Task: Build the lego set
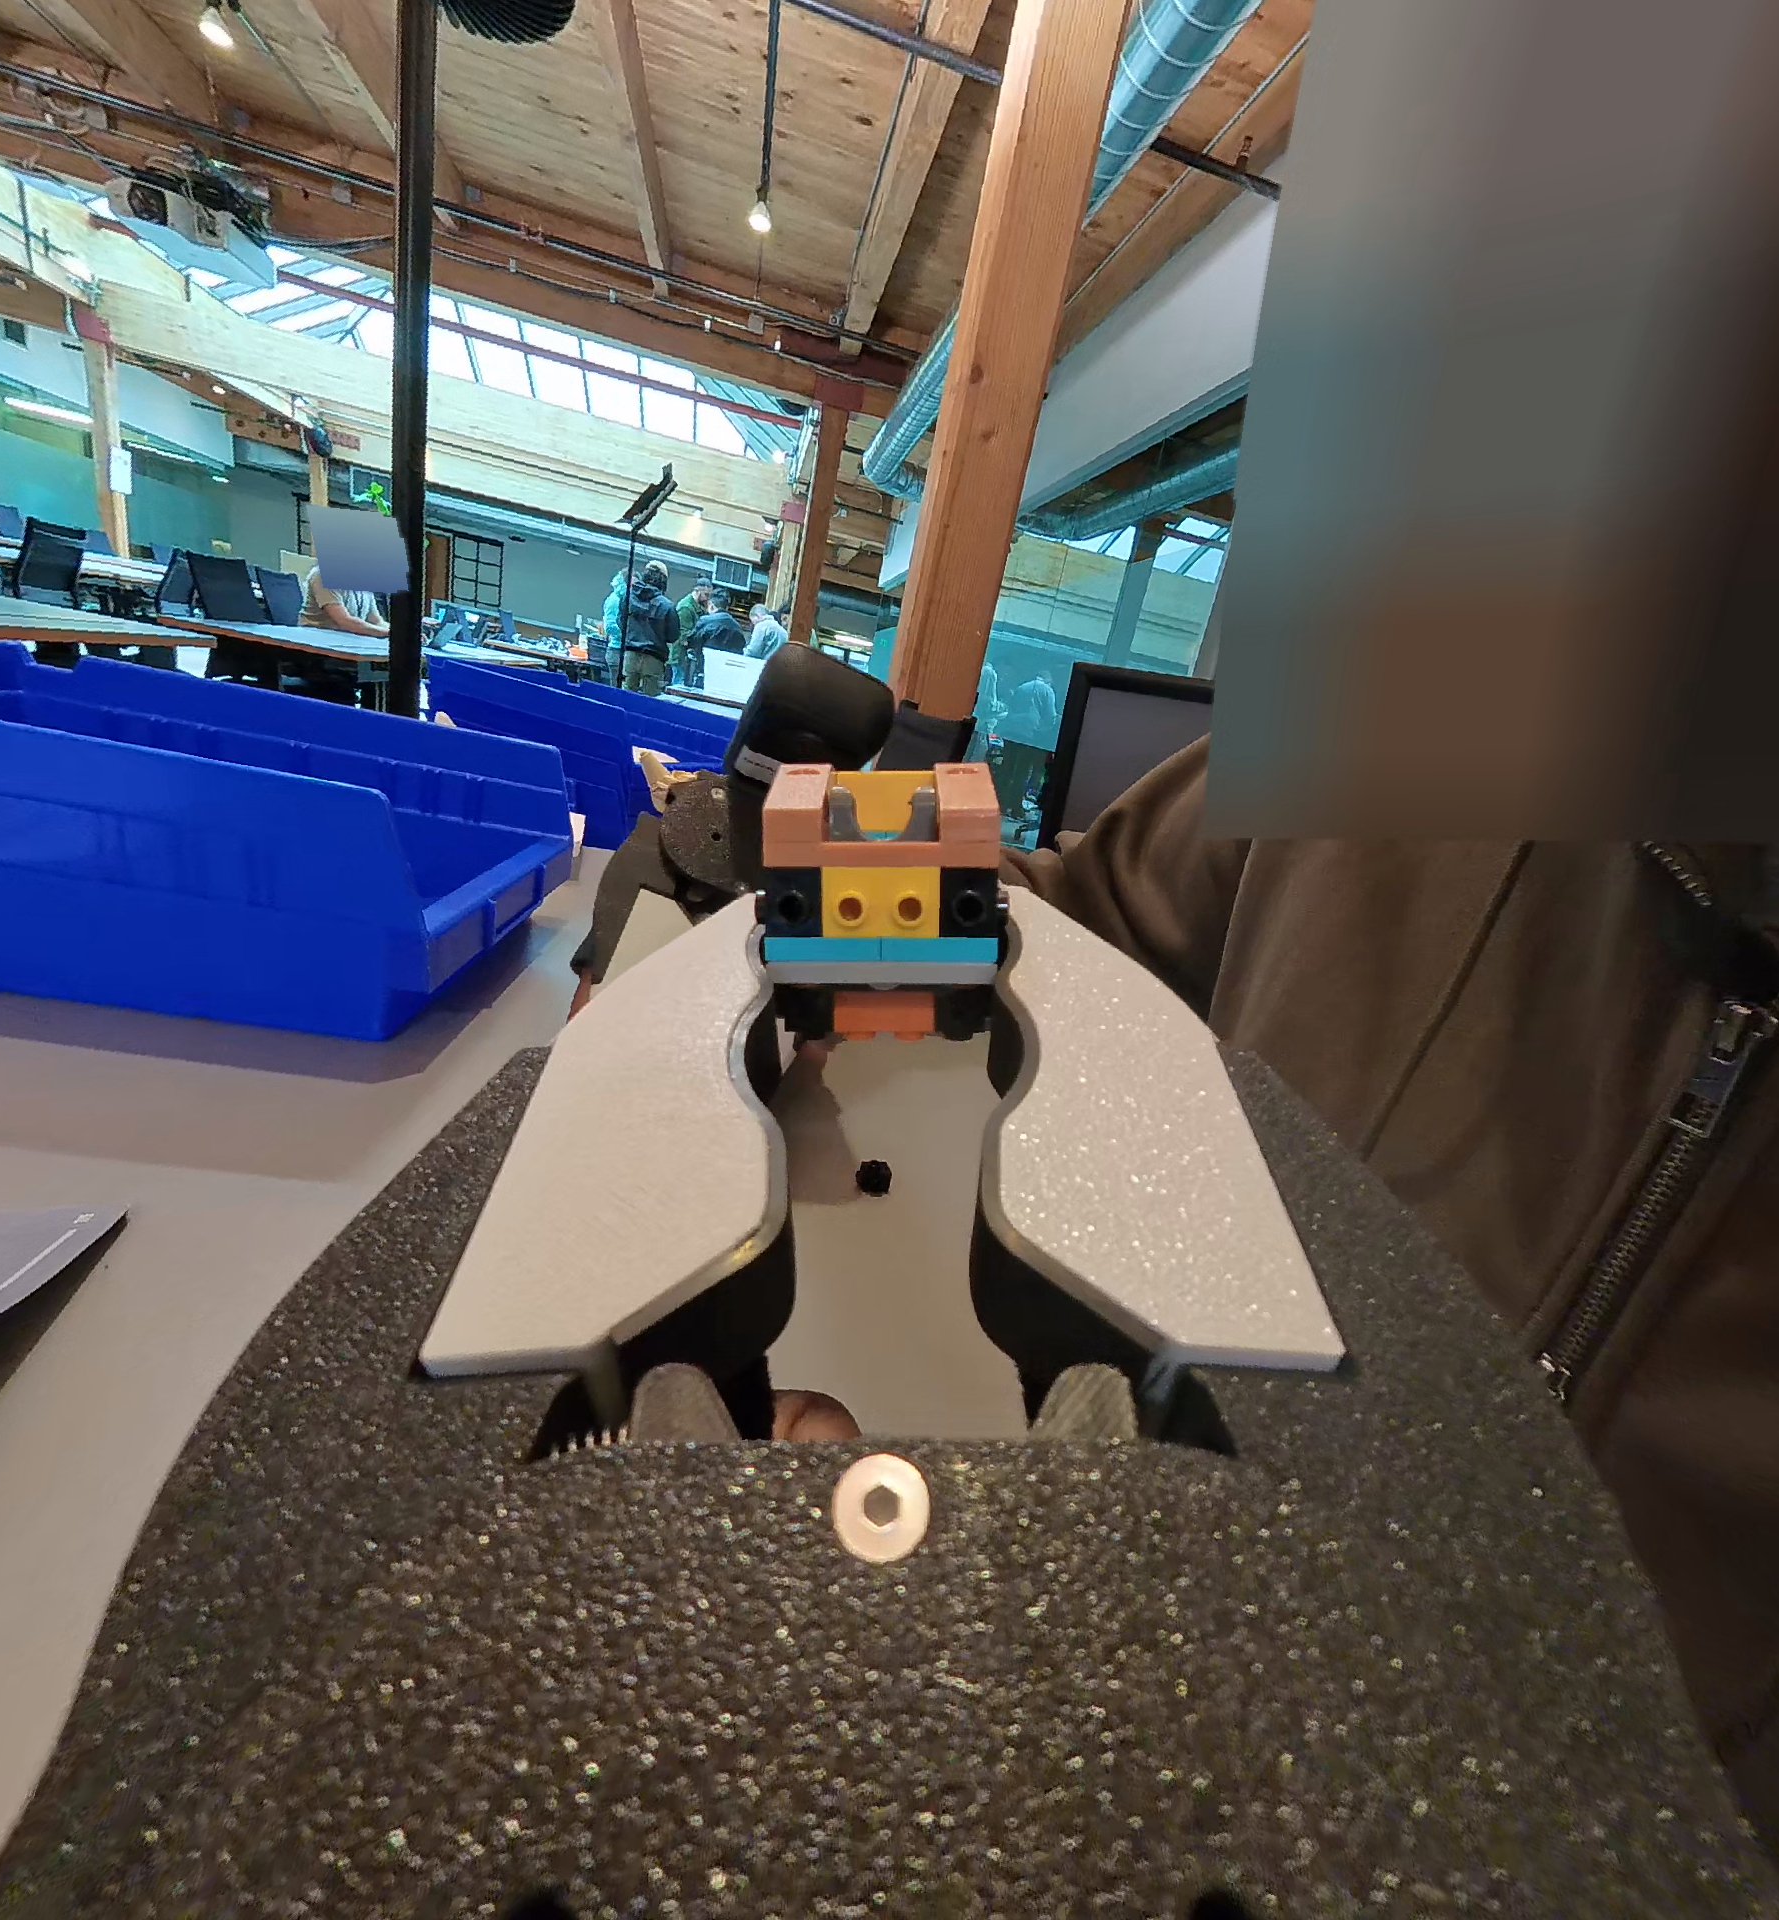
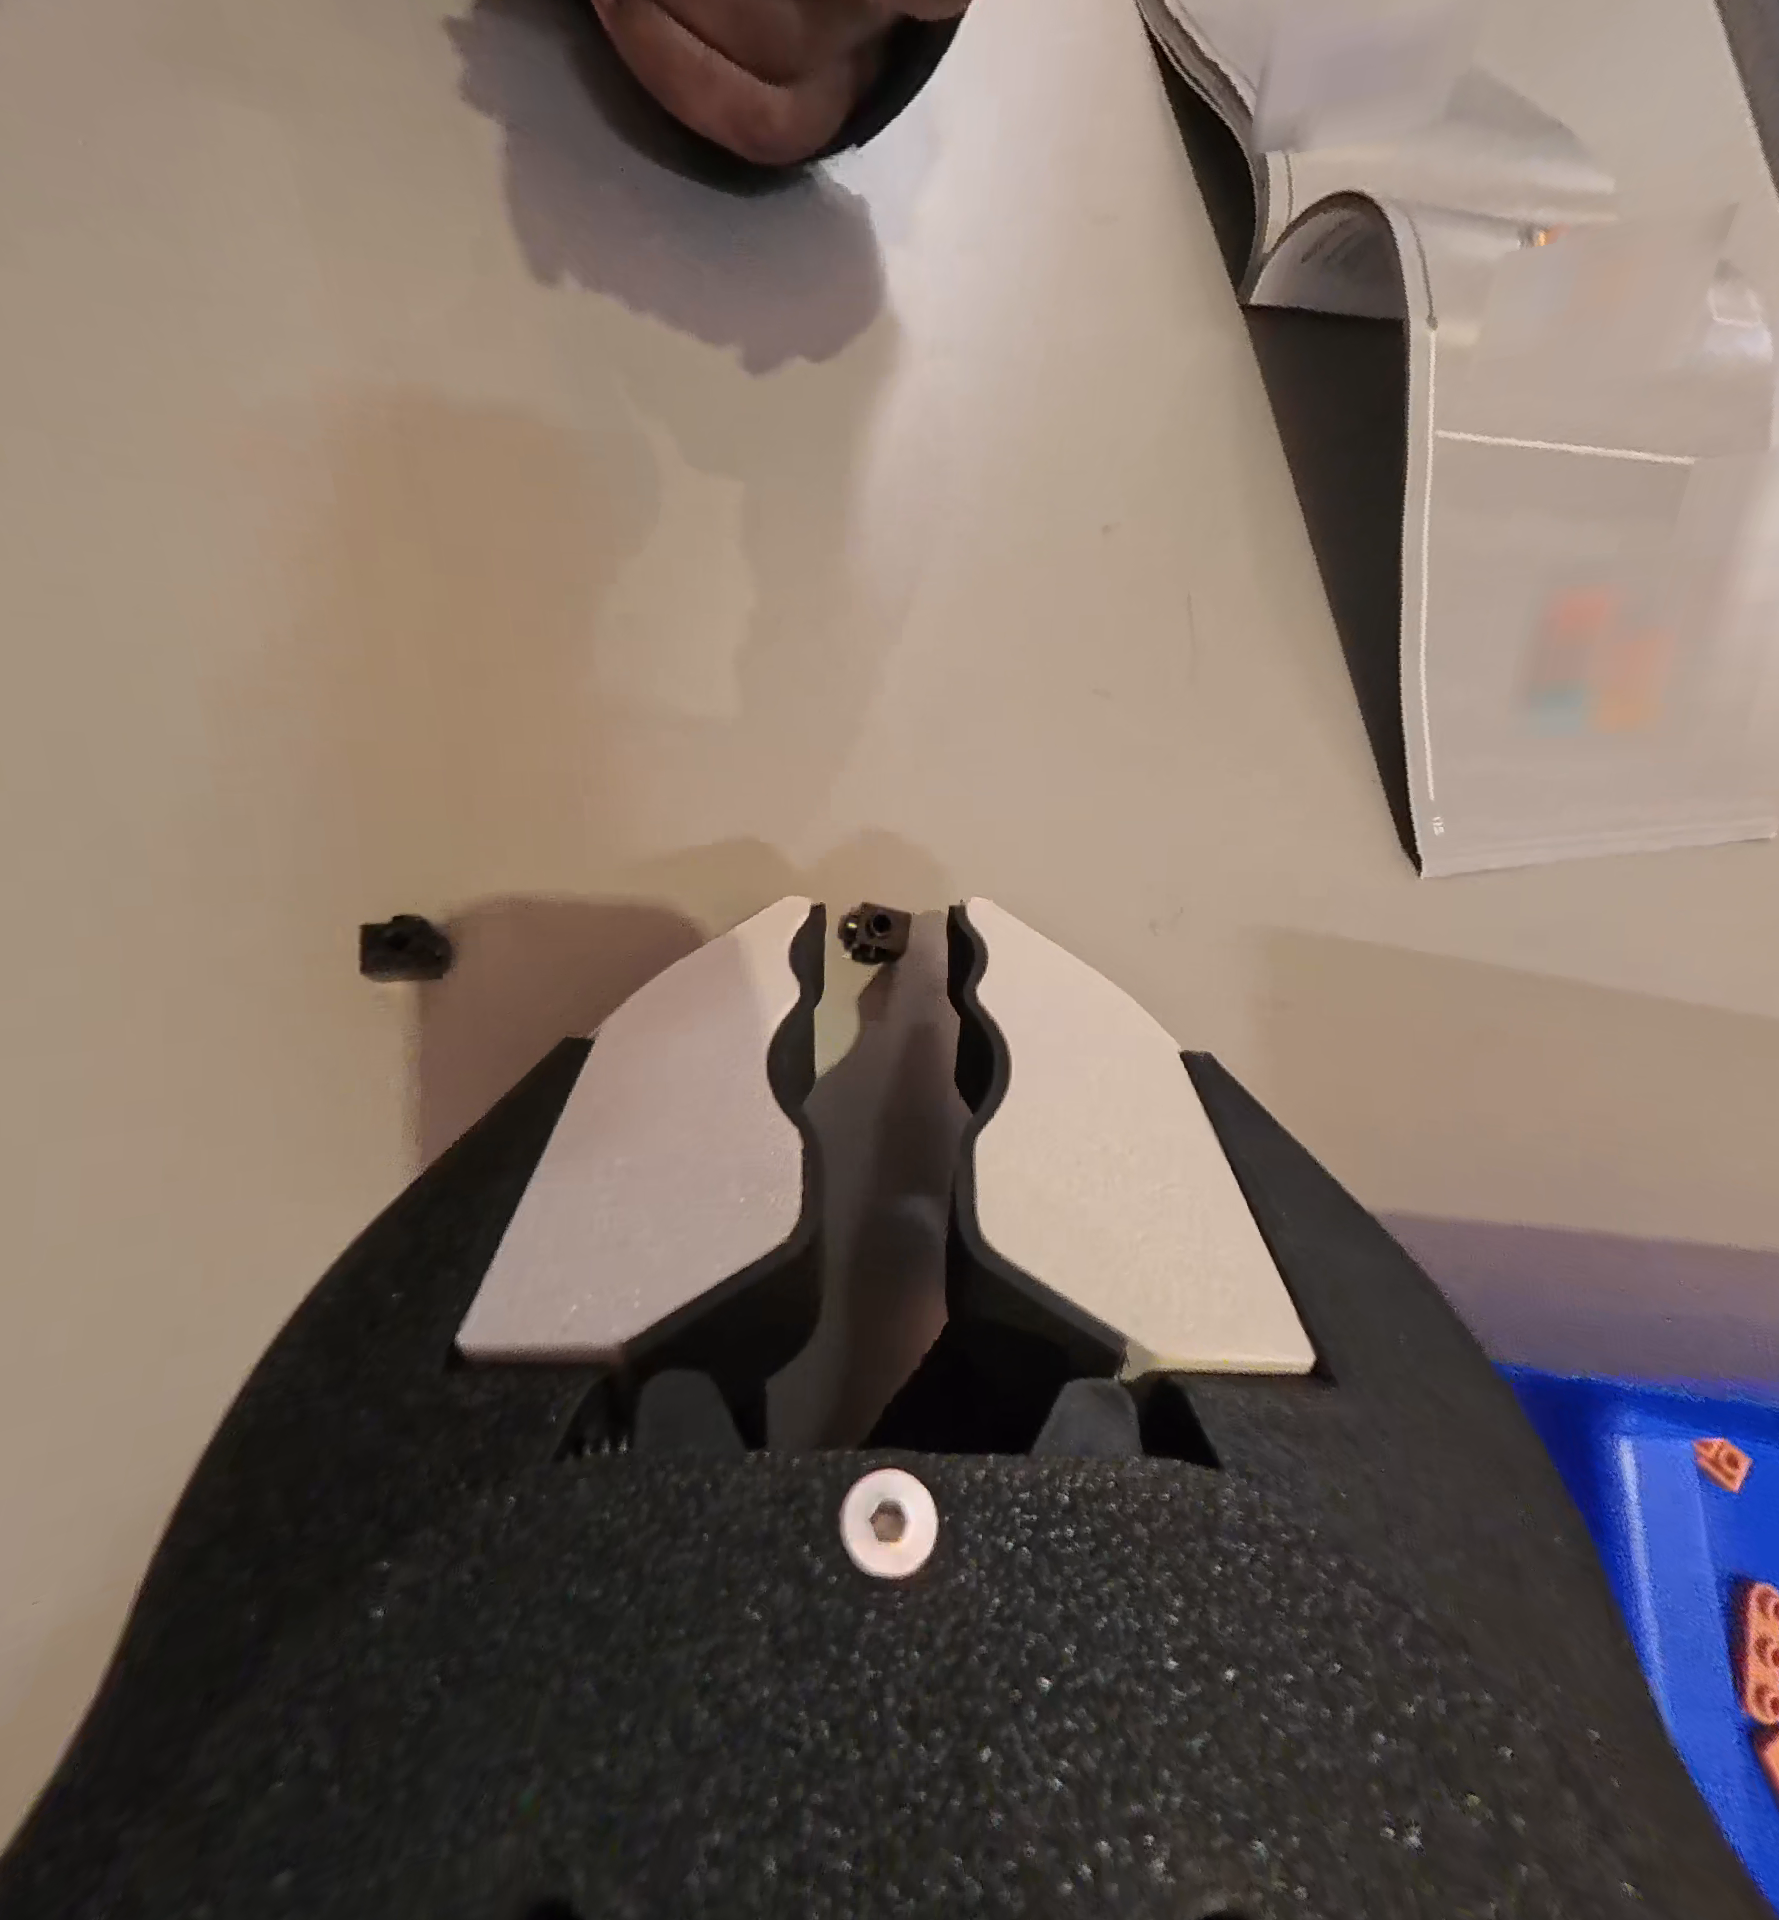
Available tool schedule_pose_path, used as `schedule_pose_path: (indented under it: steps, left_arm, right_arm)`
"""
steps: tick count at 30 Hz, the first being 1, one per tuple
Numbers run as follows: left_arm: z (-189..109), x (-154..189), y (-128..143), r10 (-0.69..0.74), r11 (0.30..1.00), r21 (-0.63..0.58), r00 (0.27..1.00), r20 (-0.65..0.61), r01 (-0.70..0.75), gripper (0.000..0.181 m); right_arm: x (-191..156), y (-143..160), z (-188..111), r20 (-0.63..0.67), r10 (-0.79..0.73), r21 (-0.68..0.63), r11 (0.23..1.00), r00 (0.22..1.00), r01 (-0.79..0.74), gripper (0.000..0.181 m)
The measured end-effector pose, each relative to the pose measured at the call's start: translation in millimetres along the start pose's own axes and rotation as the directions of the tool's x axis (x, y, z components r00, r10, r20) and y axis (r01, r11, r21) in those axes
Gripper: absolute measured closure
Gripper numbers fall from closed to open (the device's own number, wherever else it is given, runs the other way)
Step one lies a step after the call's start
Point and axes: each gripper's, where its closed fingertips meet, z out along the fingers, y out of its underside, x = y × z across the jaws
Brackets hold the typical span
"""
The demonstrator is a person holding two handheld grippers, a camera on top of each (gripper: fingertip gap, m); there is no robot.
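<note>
1. The lego build (image 1: pixel 880 899), a small block of tan, yellow, teal, black and orange bricks, is held raised above the table (image 1: pixel 189 1122), clamped between the tips of the left gripper (image 1: pixel 880 961); its studded yellow face is turned toward the camera.
2. A small black piece (image 2: pixel 872 928) lies on the table between the fingertips of the right gripper (image 2: pixel 880 920); the jaws stand narrow but apart, and contact with the piece cannot be told.
3. The step in hand is judged to be picking up this piece; the fingers are best centred on it and closed gently, so that it is not flicked away or tilted.
4. A second black piece (image 2: pixel 402 948) lies apart to the left; an instruction booklet (image 2: pixel 1550 582) and a blue bin (image 2: pixel 1695 1558) with orange bricks lie farther out.
</note>
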Motion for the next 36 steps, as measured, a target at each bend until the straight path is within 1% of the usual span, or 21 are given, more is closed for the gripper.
schedule_pose_path:
  steps: [3, 5, 6, 10, 12, 15, 18, 21, 24, 26, 28, 31, 33, 36]
  left_arm:
    - [0.4, 0.6, 0.5, 0.004, 1.000, -0.004, 1.000, 0.000, -0.004, 0.144]
    - [0.7, 1.0, 0.5, 0.006, 1.000, -0.005, 1.000, 0.000, -0.006, 0.144]
    - [0.9, 1.1, 0.6, 0.006, 1.000, -0.005, 1.000, 0.001, -0.006, 0.144]
    - [1.7, 0.5, 1.0, 0.001, 1.000, -0.006, 1.000, 0.007, -0.001, 0.144]
    - [2.4, -0.9, 2.5, -0.003, 1.000, -0.014, 1.000, 0.017, 0.003, 0.144]
    - [4.4, -4.0, 6.4, -0.023, 0.999, -0.027, 0.999, 0.034, 0.024, 0.144]
    - [6.5, -7.7, 8.3, -0.052, 0.998, -0.026, 0.997, 0.052, 0.053, 0.144]
    - [7.7, -11.6, 7.4, -0.099, 0.995, -0.005, 0.993, 0.064, 0.099, 0.144]
    - [8.9, -12.8, 5.4, -0.161, 0.987, 0.025, 0.986, 0.051, 0.160, 0.144]
    - [10.1, -12.6, 3.9, -0.198, 0.980, 0.046, 0.980, 0.038, 0.196, 0.144]
    - [11.6, -11.6, 2.6, -0.236, 0.970, 0.067, 0.972, 0.021, 0.234, 0.144]
    - [13.8, -10.8, 1.8, -0.267, 0.961, 0.083, 0.964, 0.005, 0.265, 0.144]
    - [14.6, -10.0, 2.8, -0.266, 0.961, 0.077, 0.964, 0.003, 0.265, 0.144]
    - [14.7, -10.9, 3.3, -0.269, 0.960, 0.075, 0.963, 0.008, 0.268, 0.144]
  right_arm:
    - [2.1, 3.0, 1.0, 0.002, 0.051, -0.026, 0.998, 0.999, -0.051, 0.161]
    - [0.0, 4.3, 1.4, 0.017, 0.064, -0.042, 0.997, 0.998, -0.064, 0.169]
    - [-0.5, 4.5, 1.5, 0.017, 0.061, -0.048, 0.997, 0.998, -0.060, 0.170]
    - [-2.6, 2.8, 2.1, -0.007, -0.035, -0.066, 0.997, 0.999, 0.035, 0.170]
    - [1.6, -1.6, 2.8, -0.054, -0.085, -0.059, 0.995, 0.995, 0.082, 0.170]
    - [11.0, -28.1, -2.3, -0.157, -0.112, 0.043, 0.992, 0.981, 0.120, 0.170]
    - [17.5, -72.0, -16.0, -0.266, -0.090, 0.201, 0.969, 0.960, 0.146, 0.170]
    - [15.3, -118.5, -32.5, -0.371, -0.078, 0.331, 0.920, 0.925, 0.210, 0.170]
    - [7.2, -158.4, -48.0, -0.472, -0.082, 0.403, 0.865, 0.878, 0.298, 0.170]
    - [1.9, -175.9, -54.5, -0.532, -0.092, 0.410, 0.841, 0.842, 0.352, 0.170]
    - [-1.1, -184.0, -55.0, -0.575, -0.110, 0.384, 0.839, 0.811, 0.387, 0.170]
    - [1.5, -181.2, -48.9, -0.617, -0.140, 0.307, 0.863, 0.774, 0.401, 0.170]
    - [2.6, -176.6, -44.6, -0.619, -0.153, 0.279, 0.874, 0.771, 0.398, 0.170]
    - [3.3, -172.2, -39.9, -0.589, -0.133, 0.286, 0.888, 0.797, 0.360, 0.170]
